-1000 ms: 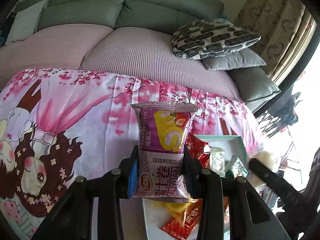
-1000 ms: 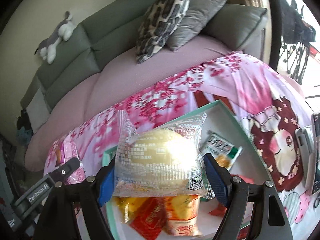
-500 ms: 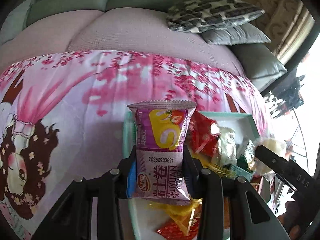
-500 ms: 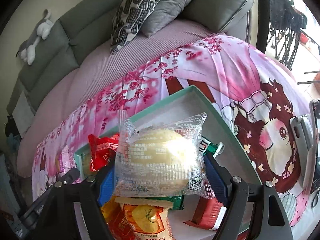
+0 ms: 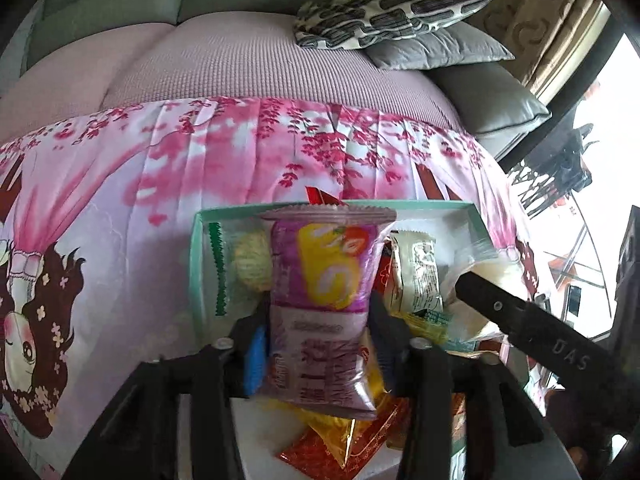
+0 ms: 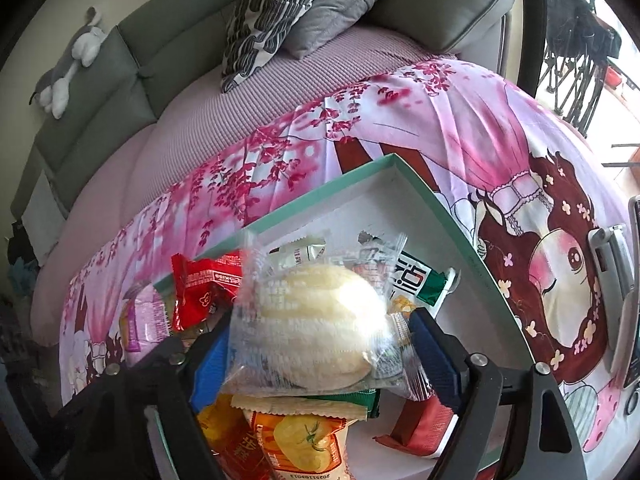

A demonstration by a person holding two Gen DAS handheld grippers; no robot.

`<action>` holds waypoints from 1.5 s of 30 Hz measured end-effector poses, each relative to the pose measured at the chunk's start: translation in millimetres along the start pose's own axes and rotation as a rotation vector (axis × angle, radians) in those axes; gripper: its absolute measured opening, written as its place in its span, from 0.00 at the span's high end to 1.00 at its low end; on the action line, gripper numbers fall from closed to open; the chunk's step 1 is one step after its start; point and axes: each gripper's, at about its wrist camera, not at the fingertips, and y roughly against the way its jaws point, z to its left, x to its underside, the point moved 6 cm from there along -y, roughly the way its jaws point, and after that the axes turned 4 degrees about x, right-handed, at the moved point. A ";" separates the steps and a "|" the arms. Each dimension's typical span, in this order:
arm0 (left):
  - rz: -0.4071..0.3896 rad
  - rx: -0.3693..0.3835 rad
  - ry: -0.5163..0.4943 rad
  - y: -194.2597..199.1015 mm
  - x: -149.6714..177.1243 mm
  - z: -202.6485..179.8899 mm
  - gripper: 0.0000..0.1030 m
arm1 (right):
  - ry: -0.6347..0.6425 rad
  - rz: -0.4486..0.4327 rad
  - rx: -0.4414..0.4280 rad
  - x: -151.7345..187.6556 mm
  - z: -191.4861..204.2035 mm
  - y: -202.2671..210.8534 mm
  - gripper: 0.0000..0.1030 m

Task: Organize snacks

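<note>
Purple snack packet [image 5: 320,312], upright between the fingers of the left hand-held gripper [image 5: 318,344], whose jaws are opening, above the teal tray [image 5: 196,264] of wrapped snacks. Clear-wrapped bun [image 6: 320,320], between the spread, opening jaws of the right hand-held gripper [image 6: 316,356], over the same tray [image 6: 452,216] on the pink printed cloth [image 6: 460,120].

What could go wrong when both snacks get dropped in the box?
1. The left tongs are opening around the purple snack pack, which stands tall over piled packets; it may tip or slide off them.
2. The right tongs are opening too, and the clear-wrapped bun sits above a heap, so it may roll.
3. Both tongs crowd the same end of the green box and might bump.
</note>
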 end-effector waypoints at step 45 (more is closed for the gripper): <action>-0.284 -0.497 -0.001 153.8 73.5 71.3 0.04 | 0.211 -0.154 -0.098 97.8 53.9 77.0 0.00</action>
